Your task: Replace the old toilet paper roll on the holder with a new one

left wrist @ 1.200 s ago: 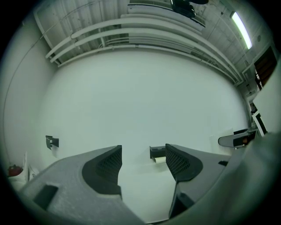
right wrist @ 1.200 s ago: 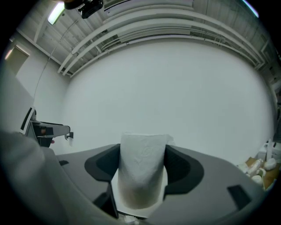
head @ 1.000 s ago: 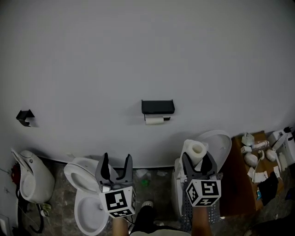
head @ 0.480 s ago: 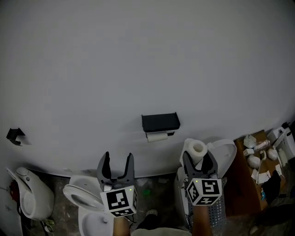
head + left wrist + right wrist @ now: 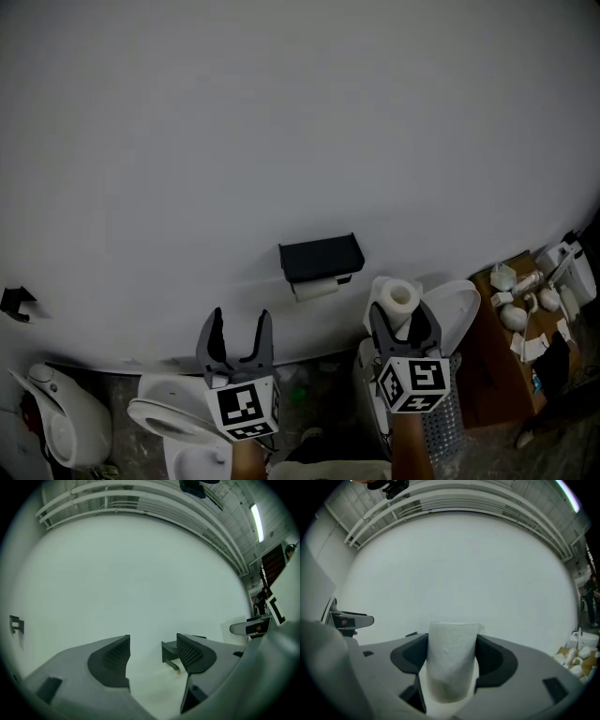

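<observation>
Since a second ago both tools have moved in towards the wall point(image 5: 281, 112), so the black holder point(image 5: 321, 256) now sits higher and nearer in the head view, and the toilet point(image 5: 173, 422) at lower left has slid mostly out of the bottom of it. The right tool point(image 5: 401, 323) is clamped on the new roll point(image 5: 396, 298), which stands upright between the jaws with its core hole facing up, pads pressing both sides. The left tool point(image 5: 238, 323) is empty, its jaws standing wide apart and pointing level at the wall, just left of and below the holder. The old roll point(image 5: 317, 287) is a thin white one hanging right under the holder. A small black bracket point(image 5: 14, 302) is on the wall far left, and a brown tabletop point(image 5: 497, 328) with small white bits is off to the right
</observation>
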`<state>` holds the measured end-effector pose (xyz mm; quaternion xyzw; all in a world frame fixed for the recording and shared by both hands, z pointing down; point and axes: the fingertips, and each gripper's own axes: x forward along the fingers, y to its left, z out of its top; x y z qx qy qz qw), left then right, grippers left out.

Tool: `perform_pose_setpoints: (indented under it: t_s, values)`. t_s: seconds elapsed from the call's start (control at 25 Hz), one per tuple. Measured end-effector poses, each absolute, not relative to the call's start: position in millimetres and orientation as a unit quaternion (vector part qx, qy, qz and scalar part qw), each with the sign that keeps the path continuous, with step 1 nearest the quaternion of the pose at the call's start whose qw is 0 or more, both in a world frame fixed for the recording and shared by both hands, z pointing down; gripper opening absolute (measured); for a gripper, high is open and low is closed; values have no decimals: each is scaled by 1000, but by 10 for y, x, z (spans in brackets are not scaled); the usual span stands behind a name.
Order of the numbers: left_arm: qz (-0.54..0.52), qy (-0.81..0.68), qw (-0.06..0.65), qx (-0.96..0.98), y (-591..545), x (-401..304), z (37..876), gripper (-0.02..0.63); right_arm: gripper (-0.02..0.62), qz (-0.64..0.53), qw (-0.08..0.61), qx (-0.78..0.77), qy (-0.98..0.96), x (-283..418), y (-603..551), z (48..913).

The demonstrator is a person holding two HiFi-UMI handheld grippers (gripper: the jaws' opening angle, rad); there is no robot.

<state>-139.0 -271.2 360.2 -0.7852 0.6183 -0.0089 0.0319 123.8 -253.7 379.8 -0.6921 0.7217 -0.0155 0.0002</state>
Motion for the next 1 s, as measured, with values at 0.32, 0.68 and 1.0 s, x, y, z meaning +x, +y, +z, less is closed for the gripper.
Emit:
perform_pose_setpoints:
  t_s: [0.32,0.68,1.0]
  values:
    - [-18,622,24,-782,-2908,-1307,3643,291,293,-16,-9,-689,725,1349,-2740,3792]
    - [-64,611,62,-787,-3028,-960,3685,293,293,-21,-19,-688,725,1570,-2895,3841]
    - [-200,545,197,-790,-3050,-423,3890,292,293,-27,-19,-693,720,1795,-2950,3884]
